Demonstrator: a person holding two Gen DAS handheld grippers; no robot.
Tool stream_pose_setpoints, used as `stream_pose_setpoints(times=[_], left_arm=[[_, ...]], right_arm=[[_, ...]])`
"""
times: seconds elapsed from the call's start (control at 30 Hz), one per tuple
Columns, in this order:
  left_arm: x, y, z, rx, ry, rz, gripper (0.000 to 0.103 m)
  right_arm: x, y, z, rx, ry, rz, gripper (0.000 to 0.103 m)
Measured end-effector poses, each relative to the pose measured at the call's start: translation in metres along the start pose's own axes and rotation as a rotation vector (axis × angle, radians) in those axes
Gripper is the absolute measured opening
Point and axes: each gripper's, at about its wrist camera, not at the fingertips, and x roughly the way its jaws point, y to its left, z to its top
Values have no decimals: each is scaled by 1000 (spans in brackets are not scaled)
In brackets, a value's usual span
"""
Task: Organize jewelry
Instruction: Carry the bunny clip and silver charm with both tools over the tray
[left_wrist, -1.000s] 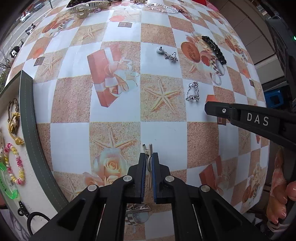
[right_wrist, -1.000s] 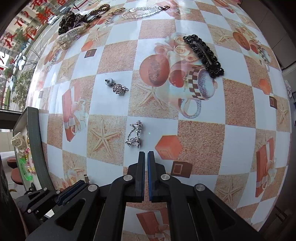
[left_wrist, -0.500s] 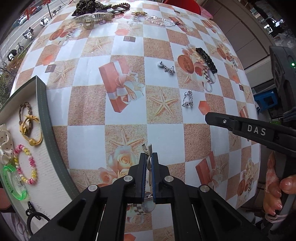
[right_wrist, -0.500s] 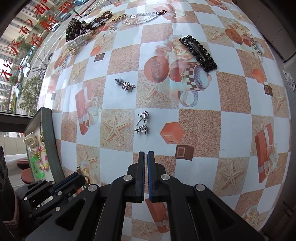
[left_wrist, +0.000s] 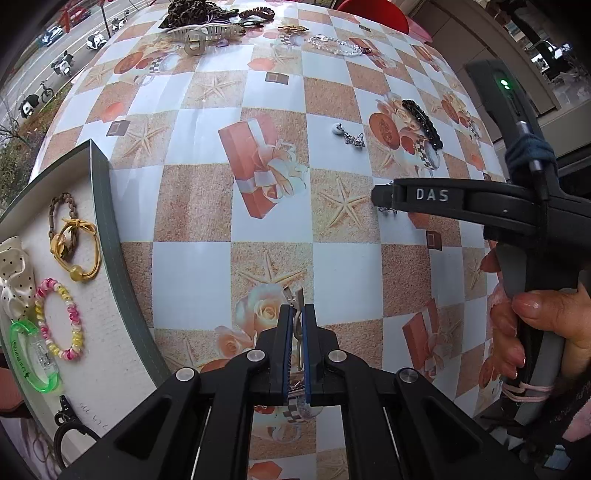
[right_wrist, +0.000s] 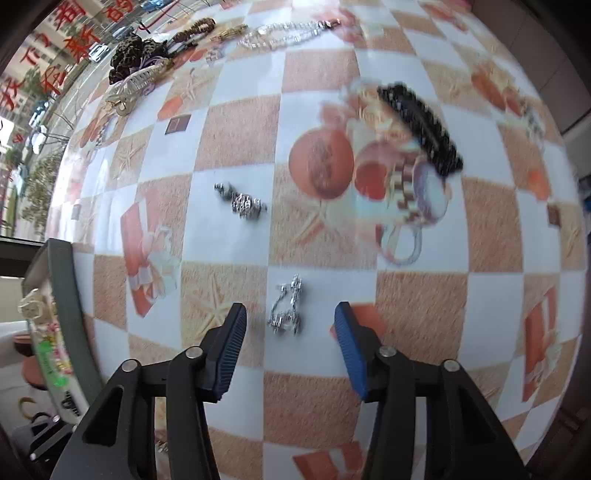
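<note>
Left claw carrying, right claw lining up on the next piece.

We've got our left gripper (left_wrist: 297, 325) clamped tight on a small silver metal clip (left_wrist: 296, 306), held above the checked orange-and-white tablecloth (left_wrist: 192, 266) and not yet over the grey-rimmed white tray (left_wrist: 107, 206), where a pink-and-yellow beaded bracelet (left_wrist: 59, 319) and other bands already lie. Over on the other side, our right gripper (right_wrist: 290, 325) has just been opening: its jaws stand apart, straddling a small silver dangling earring (right_wrist: 288, 310) that lies flat on the cloth, nothing gripped. We judge this a drop-off and a pickup in one: next the left must swing across to the tray, while the right needs to sink straight down and close squarely on that tiny earring.
</note>
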Motion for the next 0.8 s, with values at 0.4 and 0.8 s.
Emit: stream_pose_setpoints(times=[0.4,0.8], left_arm=[[-9,1,4,2,-16,-16,9],[-45,18,-3,18,-70,-24,9]], right_arm=[[-22,-16,-15,59,16,142,3],[-63,2,-32,40,-6,218,3]])
